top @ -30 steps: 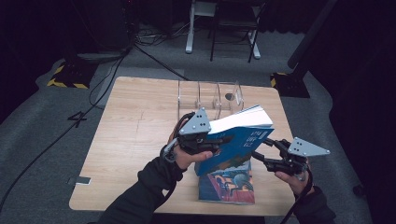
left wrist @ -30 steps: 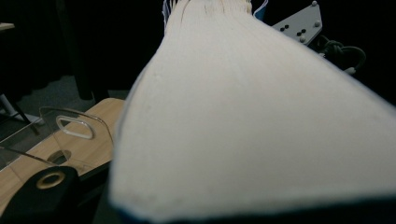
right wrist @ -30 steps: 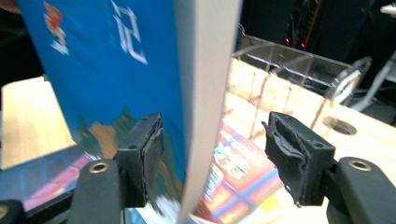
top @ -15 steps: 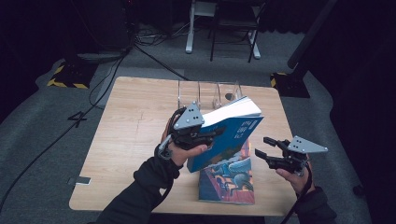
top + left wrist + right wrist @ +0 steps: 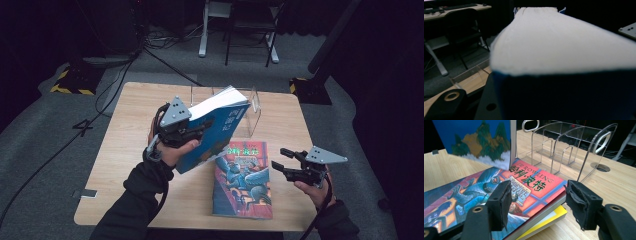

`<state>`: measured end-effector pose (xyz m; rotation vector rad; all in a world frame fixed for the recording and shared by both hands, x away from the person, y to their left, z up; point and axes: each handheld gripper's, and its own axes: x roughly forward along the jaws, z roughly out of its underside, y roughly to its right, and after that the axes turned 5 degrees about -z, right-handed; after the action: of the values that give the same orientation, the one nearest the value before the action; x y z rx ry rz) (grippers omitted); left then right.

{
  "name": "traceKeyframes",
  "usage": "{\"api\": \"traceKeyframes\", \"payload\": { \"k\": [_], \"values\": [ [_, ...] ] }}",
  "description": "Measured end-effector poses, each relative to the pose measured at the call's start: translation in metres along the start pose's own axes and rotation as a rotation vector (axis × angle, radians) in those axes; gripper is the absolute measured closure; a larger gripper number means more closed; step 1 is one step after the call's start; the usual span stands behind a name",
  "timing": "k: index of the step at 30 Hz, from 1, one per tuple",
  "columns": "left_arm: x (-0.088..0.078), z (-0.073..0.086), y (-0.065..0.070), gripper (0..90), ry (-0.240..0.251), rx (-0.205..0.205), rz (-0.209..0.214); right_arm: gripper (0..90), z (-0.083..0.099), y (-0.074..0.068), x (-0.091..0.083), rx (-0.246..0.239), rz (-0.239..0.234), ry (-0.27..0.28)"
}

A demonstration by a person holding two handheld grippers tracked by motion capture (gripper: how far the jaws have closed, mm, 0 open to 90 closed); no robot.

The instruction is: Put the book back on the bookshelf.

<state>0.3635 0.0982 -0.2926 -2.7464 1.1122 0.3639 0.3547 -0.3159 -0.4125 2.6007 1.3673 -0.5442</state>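
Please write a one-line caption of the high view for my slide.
Left gripper lifts a blue book above the wooden table; open right gripper waits beside a red-covered book.

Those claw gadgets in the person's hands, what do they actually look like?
Each claw, left and right, is a black hand-held frame topped by a grey three-cornered plate with small holes. The right claw's jaws carry rough black foam pads. A black cable trails from it. The person wears dark long sleeves.
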Motion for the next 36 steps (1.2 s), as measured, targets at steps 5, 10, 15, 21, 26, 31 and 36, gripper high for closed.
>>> {"api": "traceKeyframes", "payload": {
  "k": [5, 10, 15, 21, 26, 31, 36],
  "values": [
    [-0.003, -0.003, -0.014, 60.8, -0.01, -0.003, -0.062, 38.7, 0.001, 0.0, 0.002, 0.006, -0.002, -0.005],
    [-0.001, -0.005, -0.024, 60.8, -0.019, -0.015, -0.123, 38.4, 0.002, -0.001, 0.006, 0.001, -0.009, -0.021],
    [0.008, -0.004, -0.031, 60.8, -0.044, -0.016, -0.171, 38.4, 0.004, -0.002, 0.009, -0.003, -0.012, -0.039],
    [0.022, 0.0, -0.041, 60.8, -0.075, -0.034, -0.22, 38.4, 0.005, -0.002, 0.011, 0.0, -0.017, -0.043],
    [0.037, 0.002, -0.044, 60.8, -0.087, -0.044, -0.25, 38.4, 0.005, -0.002, 0.012, 0.0, -0.016, -0.046],
    [0.052, 0.004, -0.046, 60.8, -0.092, -0.065, -0.274, 38.5, 0.006, -0.002, 0.012, 0.002, -0.017, -0.045],
    [0.063, 0.006, -0.048, 60.8, -0.092, -0.075, -0.306, 38.5, 0.006, -0.001, 0.011, 0.003, -0.017, -0.041]
  ]
}}
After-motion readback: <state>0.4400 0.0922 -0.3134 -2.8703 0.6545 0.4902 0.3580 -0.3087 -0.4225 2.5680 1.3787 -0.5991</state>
